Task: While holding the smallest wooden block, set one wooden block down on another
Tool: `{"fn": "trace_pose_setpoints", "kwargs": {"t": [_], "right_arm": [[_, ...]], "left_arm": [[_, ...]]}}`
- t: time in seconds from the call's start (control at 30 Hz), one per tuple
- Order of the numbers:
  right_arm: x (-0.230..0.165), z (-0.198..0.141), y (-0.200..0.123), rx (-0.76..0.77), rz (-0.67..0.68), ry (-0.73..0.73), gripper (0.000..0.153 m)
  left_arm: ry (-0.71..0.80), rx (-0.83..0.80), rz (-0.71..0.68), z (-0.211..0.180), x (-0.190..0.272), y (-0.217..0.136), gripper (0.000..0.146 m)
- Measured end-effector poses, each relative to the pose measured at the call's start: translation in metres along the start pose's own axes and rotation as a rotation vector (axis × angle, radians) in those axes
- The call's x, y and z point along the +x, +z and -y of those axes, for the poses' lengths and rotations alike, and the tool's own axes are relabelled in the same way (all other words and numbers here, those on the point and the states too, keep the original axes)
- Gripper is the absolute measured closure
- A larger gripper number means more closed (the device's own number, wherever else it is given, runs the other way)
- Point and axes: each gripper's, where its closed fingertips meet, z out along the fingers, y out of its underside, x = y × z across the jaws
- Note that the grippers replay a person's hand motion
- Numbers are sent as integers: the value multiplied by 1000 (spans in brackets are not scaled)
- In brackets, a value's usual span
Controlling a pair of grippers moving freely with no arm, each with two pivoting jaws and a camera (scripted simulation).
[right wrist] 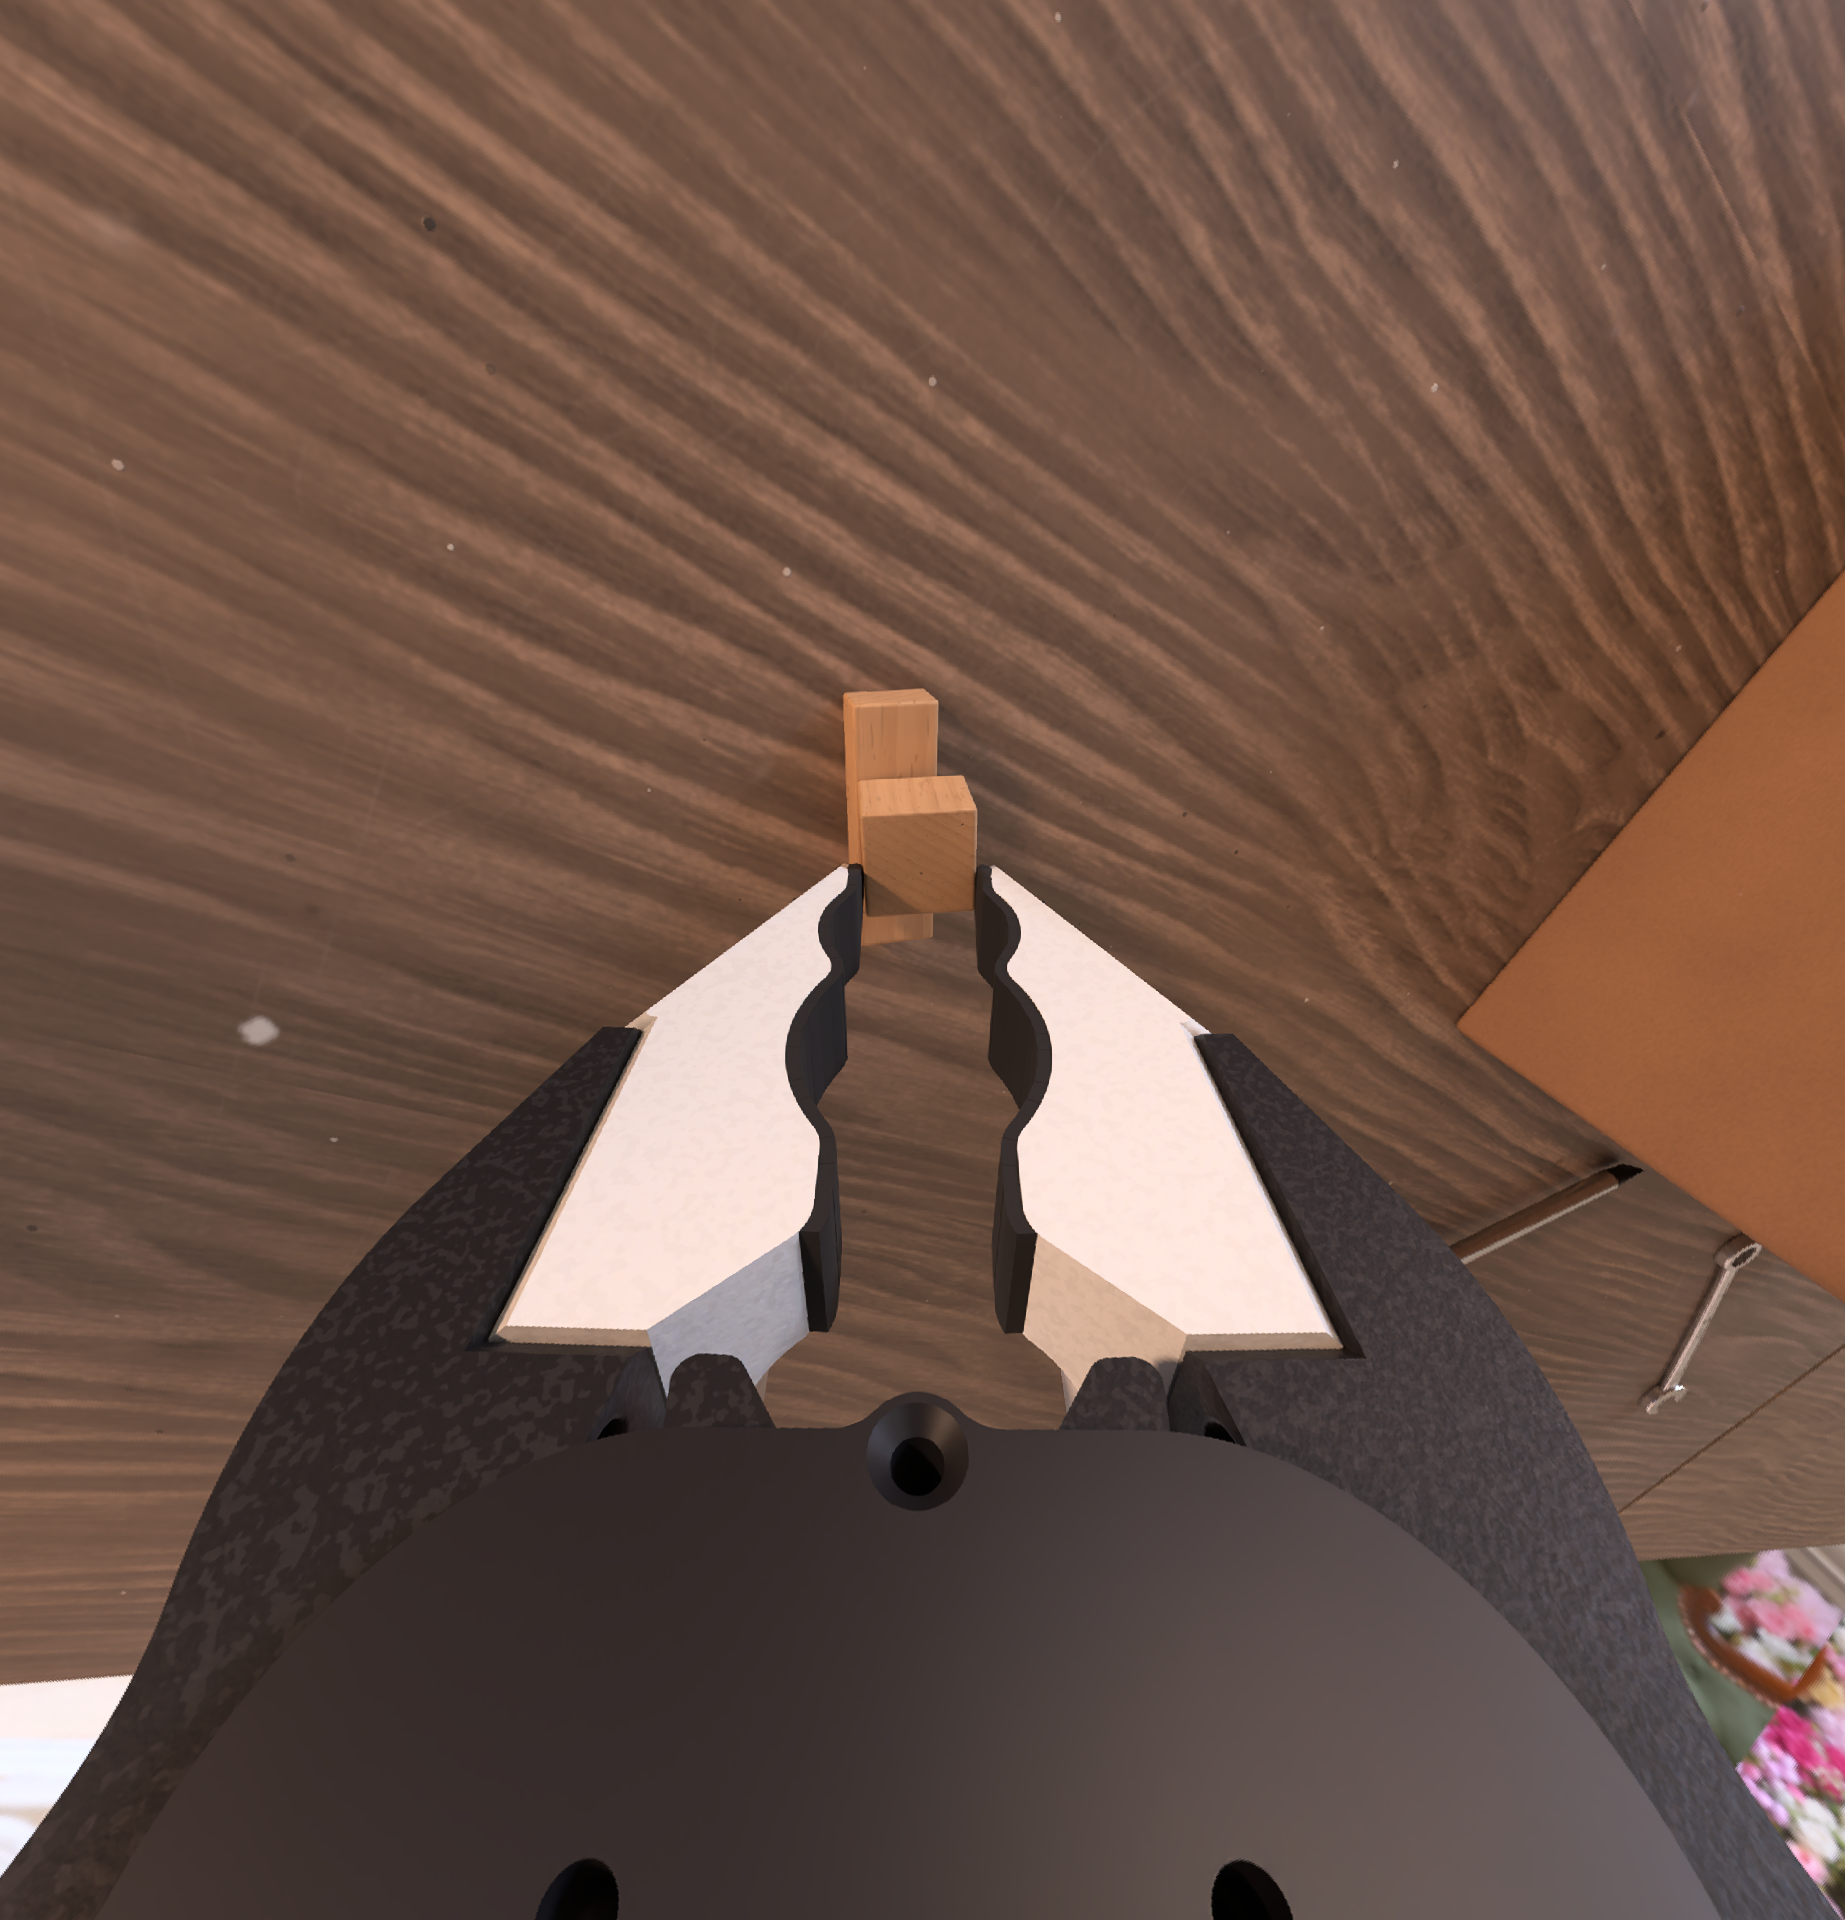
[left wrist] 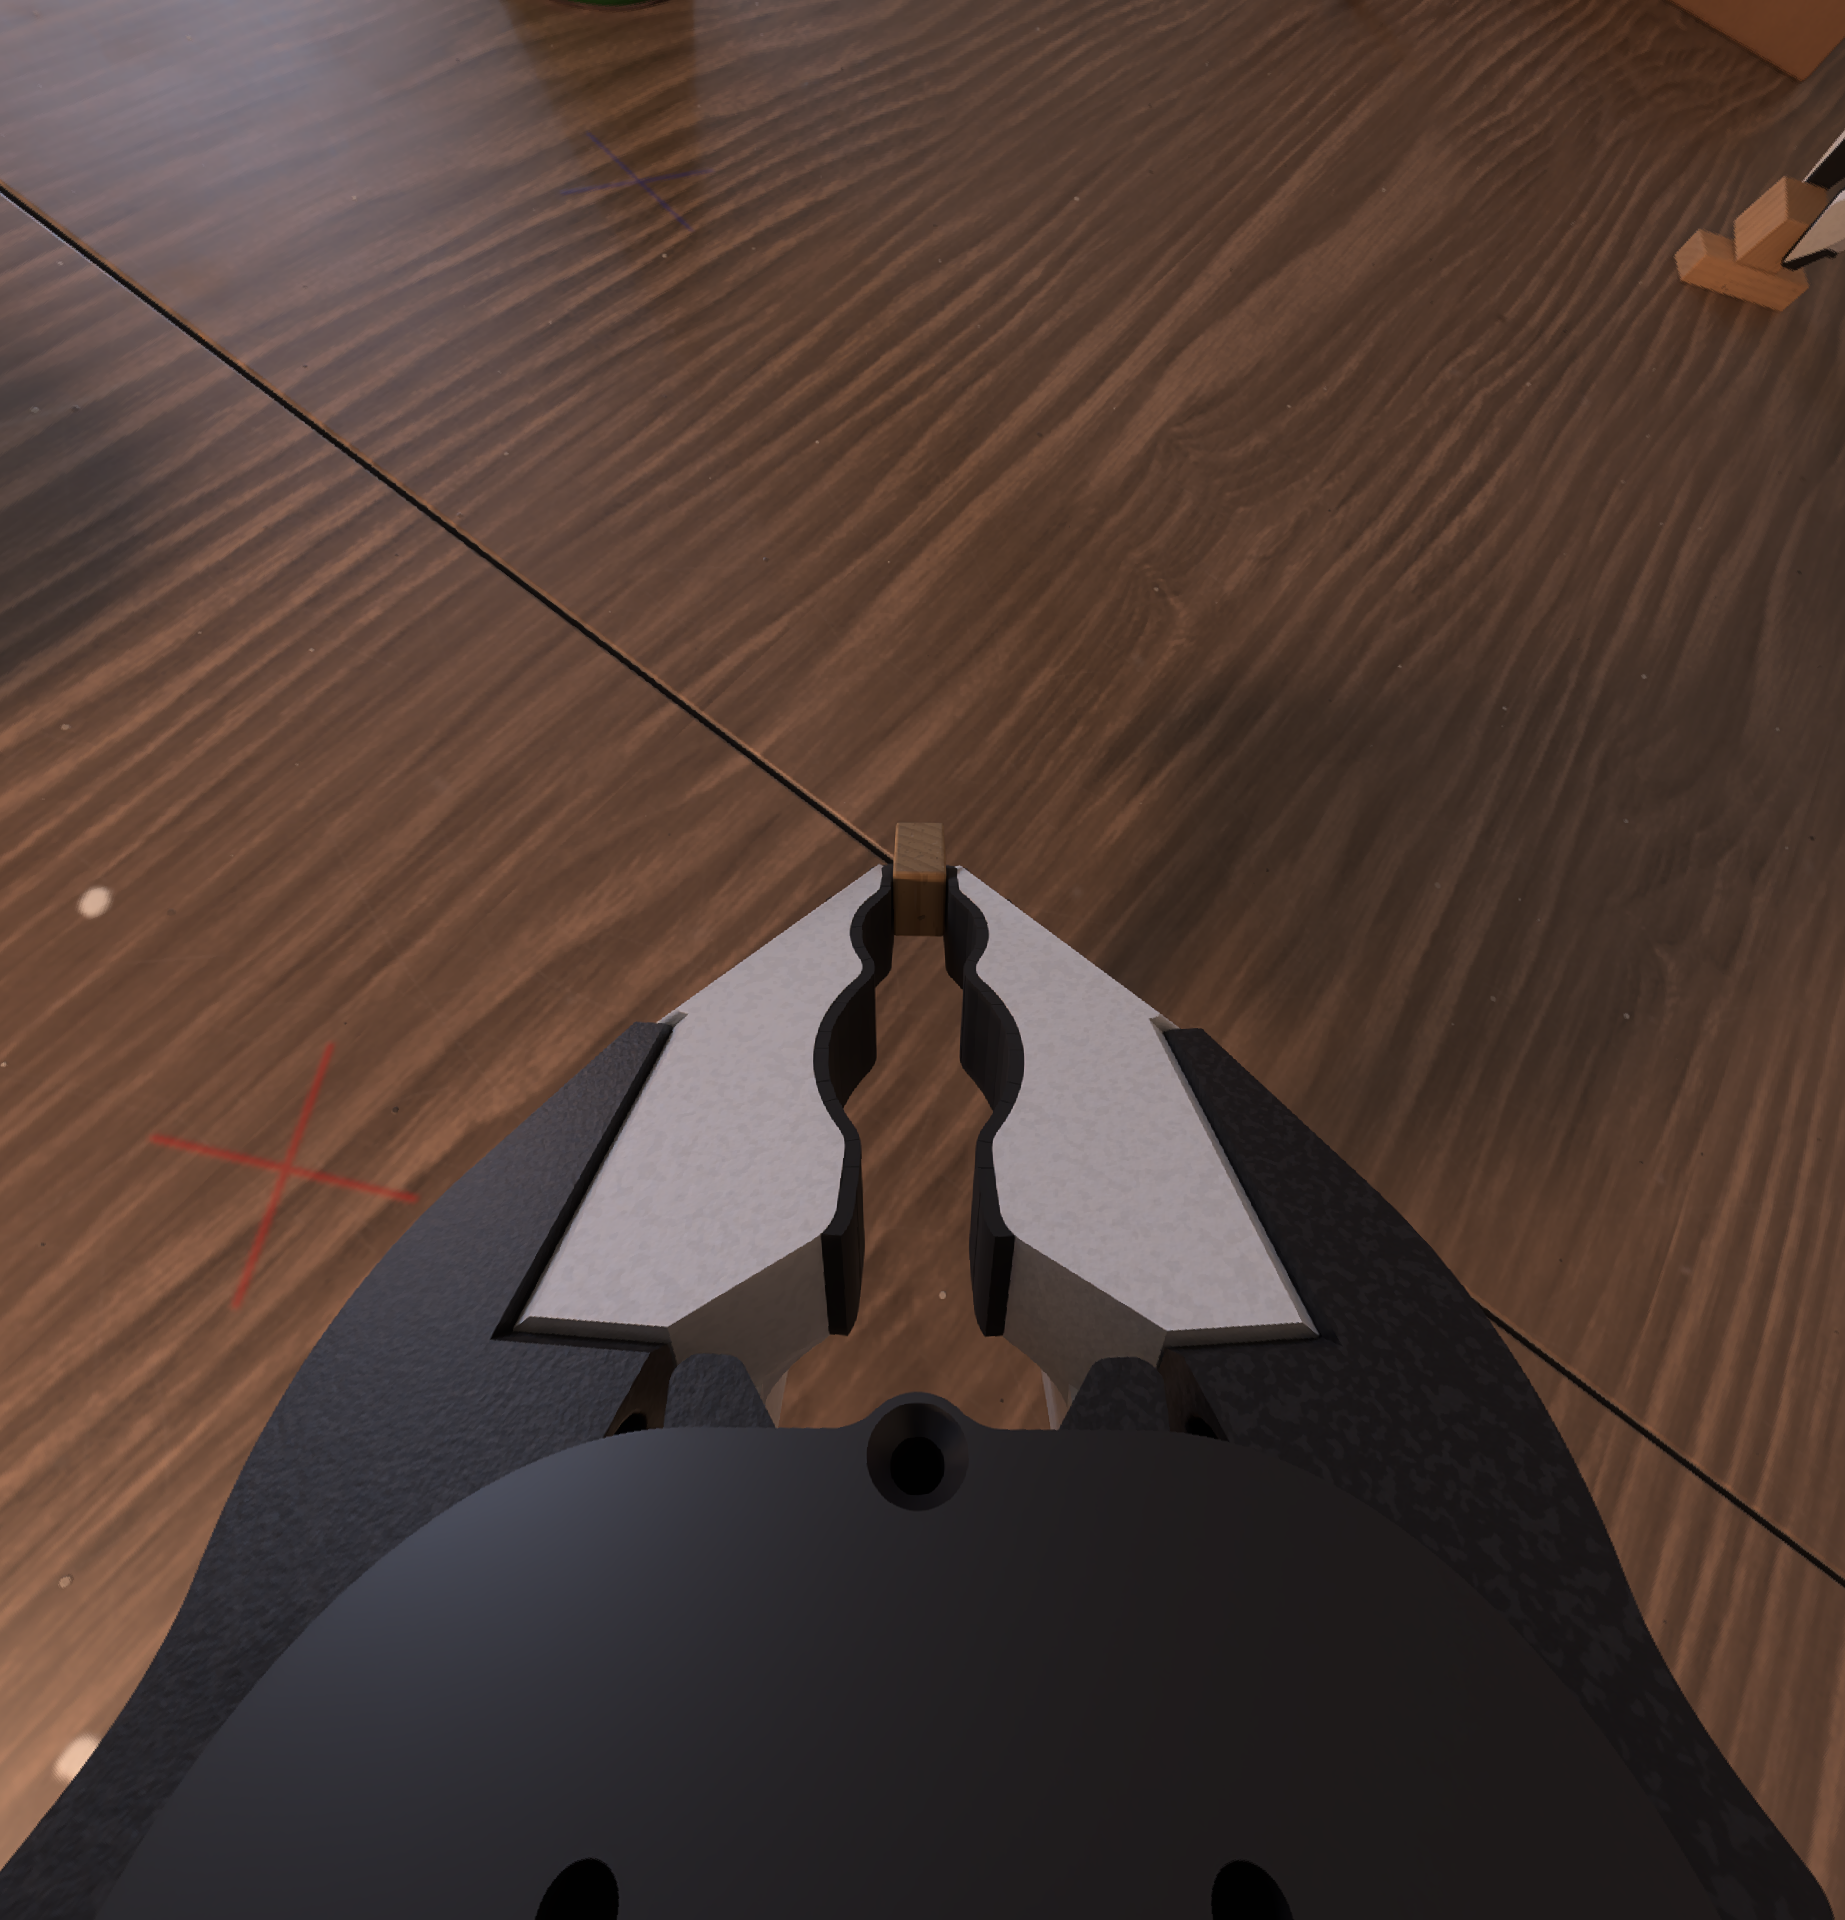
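Observation:
My left gripper (left wrist: 919, 883) is shut on the smallest wooden block (left wrist: 919, 868), a tiny tan piece pinched at the fingertips above the dark wooden table (left wrist: 1209, 520). My right gripper (right wrist: 917, 883) is shut on a light wooden cube (right wrist: 918, 847) that rests on top of a longer flat wooden block (right wrist: 890, 732) lying on the table. The left wrist view shows that pair at the far right: the cube (left wrist: 1770, 223) on the flat block (left wrist: 1728, 272), with the right gripper's fingers (left wrist: 1832, 223) at the cube.
A brown cardboard box (right wrist: 1728, 935) lies right of the stack, with a metal wrench (right wrist: 1707, 1320) and a thin rod (right wrist: 1541, 1210) beside it. A red cross mark (left wrist: 289, 1169) and a faint purple cross (left wrist: 637, 182) are on the table. A dark seam (left wrist: 430, 520) crosses the tabletop.

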Motion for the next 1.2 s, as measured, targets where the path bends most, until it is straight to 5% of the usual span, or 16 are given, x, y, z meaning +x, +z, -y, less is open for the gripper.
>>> {"fn": "trace_pose_setpoints", "kwargs": {"t": [0.17,0.33,0.53,0.63,0.77,0.93,1.2], "right_arm": [[7,0,-11,16,-41,4,126],[10,23,-60,163,-90,-3,124],[-76,128,-154,662,199,-85,103],[-130,175,-177,753,380,-178,87],[-164,227,-178,775,500,-193,86],[-180,275,-163,781,741,-7,85],[-201,302,-131,836,1044,254,90]], "left_arm": [[0,0,1,0,0,0,138],[-4,1,-1,0,0,0,138],[2,2,4,1,0,0,138],[14,4,13,1,1,0,138],[5,0,-10,-1,2,-3,138],[-25,9,-47,-2,0,-6,138],[-48,-24,-44,-10,-5,-15,138]]}}
